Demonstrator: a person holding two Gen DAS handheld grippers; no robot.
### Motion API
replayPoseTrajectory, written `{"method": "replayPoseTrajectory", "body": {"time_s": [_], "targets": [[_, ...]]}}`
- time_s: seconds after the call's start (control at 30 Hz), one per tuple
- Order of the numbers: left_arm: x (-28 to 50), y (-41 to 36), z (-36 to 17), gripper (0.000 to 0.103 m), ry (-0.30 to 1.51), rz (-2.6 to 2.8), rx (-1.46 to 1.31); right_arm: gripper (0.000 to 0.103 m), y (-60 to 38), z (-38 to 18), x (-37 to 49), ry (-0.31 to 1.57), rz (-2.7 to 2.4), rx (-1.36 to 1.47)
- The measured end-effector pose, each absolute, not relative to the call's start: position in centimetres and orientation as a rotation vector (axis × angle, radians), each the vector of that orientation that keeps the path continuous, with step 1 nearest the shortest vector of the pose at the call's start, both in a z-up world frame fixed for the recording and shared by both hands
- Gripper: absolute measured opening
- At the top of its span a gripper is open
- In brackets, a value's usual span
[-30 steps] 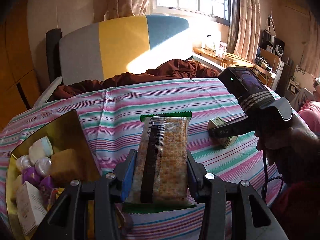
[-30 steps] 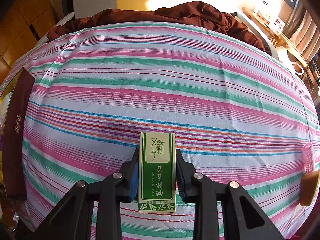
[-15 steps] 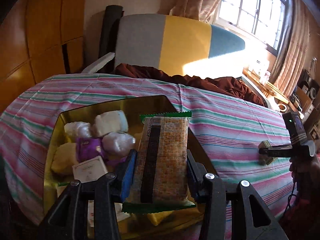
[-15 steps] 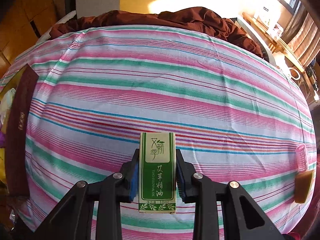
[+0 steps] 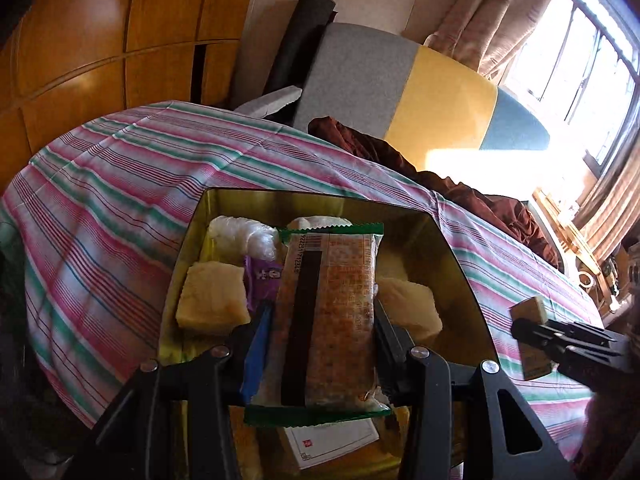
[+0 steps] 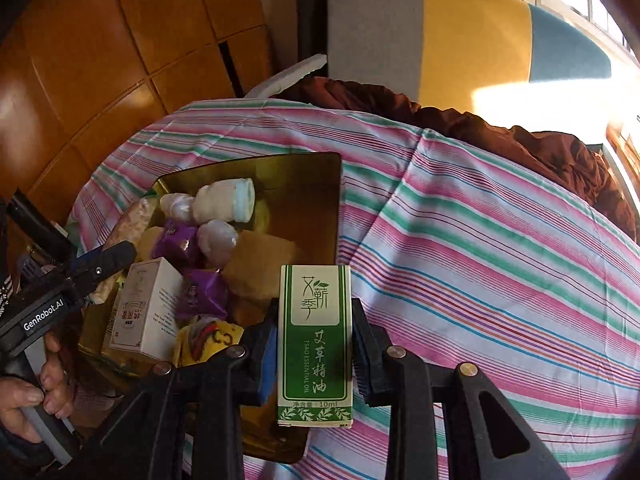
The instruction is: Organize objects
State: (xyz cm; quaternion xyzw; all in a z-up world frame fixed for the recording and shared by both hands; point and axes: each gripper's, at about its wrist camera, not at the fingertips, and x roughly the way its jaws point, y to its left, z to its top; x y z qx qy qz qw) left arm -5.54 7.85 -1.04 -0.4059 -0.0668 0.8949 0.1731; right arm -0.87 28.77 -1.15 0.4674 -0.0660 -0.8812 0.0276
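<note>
Both tongs [image 5: 320, 344] [image 6: 314, 346] reached one tin [image 5: 404, 216].

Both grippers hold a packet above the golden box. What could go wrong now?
The golden box already looks crowded, so the cracker packet in the left gripper may land on top and slide out. The right gripper with the green oil box is close by; the two grippers might collide.
</note>
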Motion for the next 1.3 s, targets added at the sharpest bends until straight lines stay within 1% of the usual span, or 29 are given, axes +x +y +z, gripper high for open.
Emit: {"method": "replayPoseTrajectory", "body": {"time_s": [0.1,0.17,0.3,0.37,0.4,0.43,0.53,0.57,0.7,0.73,0.8,0.87,1.0,1.03,1.07,1.13,1.23,1.3], "targets": [[-6.0,9.2,-1.1,0.046,-0.156,2.55,-1.135,0.03,27.4,-2.3,-1.9,-0.201,-2.696,1.463],[-6.5,10.1,-1.3,0.046,-0.126,2.548,-1.141,0.03,26.8,-2.8,-2.1,-0.153,-2.709,1.486],[-6.7,11.3,-1.8,0.047,-0.061,2.571,-1.132,0.031,26.5,-3.6,-2.3,-0.155,-2.691,1.51],[-6.5,11.5,-1.9,0.047,-0.042,2.585,-1.119,0.033,26.6,-3.9,-2.3,-0.168,-2.682,1.511],[-6.4,11.6,-1.9,0.049,-0.029,2.592,-1.11,0.033,26.6,-4.1,-2.2,-0.177,-2.68,1.514],[-6.3,11.6,-1.9,0.054,-0.019,2.598,-1.103,0.034,26.6,-4.3,-2.2,-0.181,-2.678,1.52],[-5.9,11.4,-1.9,0.055,-0.006,2.611,-1.091,0.034,26.6,-4.9,-2.0,-0.215,-2.667,1.522],[-5.8,11.4,-1.8,0.058,0.003,2.619,-1.085,0.034,26.5,-4.9,-1.9,-0.222,-2.667,1.521],[-5.3,11.1,-1.6,0.061,0.026,2.642,-1.064,0.035,26.3,-4.8,-1.5,-0.234,-2.684,1.503],[-5.1,11.0,-1.5,0.064,0.03,2.647,-1.059,0.036,26.2,-4.7,-1.4,-0.232,-2.693,1.497],[-4.8,10.8,-1.4,0.069,0.034,2.655,-1.049,0.039,26.1,-4.4,-1.0,-0.232,-2.714,1.481],[-4.4,10.6,-1.2,0.078,0.037,2.664,-1.039,0.044,26.0,-3.9,-0.6,-0.228,-2.745,1.462],[-3.7,10.2,-0.7,0.091,0.041,2.683,-1.02,0.049,25.7,-2.9,0.1,-0.192,-2.821,1.422],[-3.6,10.0,-0.6,0.095,0.042,2.687,-1.018,0.054,25.5,-2.7,0.3,-0.176,-2.844,1.41],[-3.4,9.9,-0.5,0.099,0.042,2.688,-1.018,0.061,25.4,-2.4,0.6,-0.162,-2.87,1.397],[-3.0,9.5,-0.3,0.103,0.039,2.69,-1.013,0.066,25.2,-1.9,1.1,-0.137,-2.914,1.369],[-2.2,9.1,-0.1,0.103,0.051,2.702,-1.007,0.068,24.9,-1.4,2.1,-0.094,-2.993,1.342],[-1.6,8.6,0.1,0.103,0.036,2.707,-1.004,0.074,24.6,-1.2,2.7,-0.056,-3.052,1.322]]}}
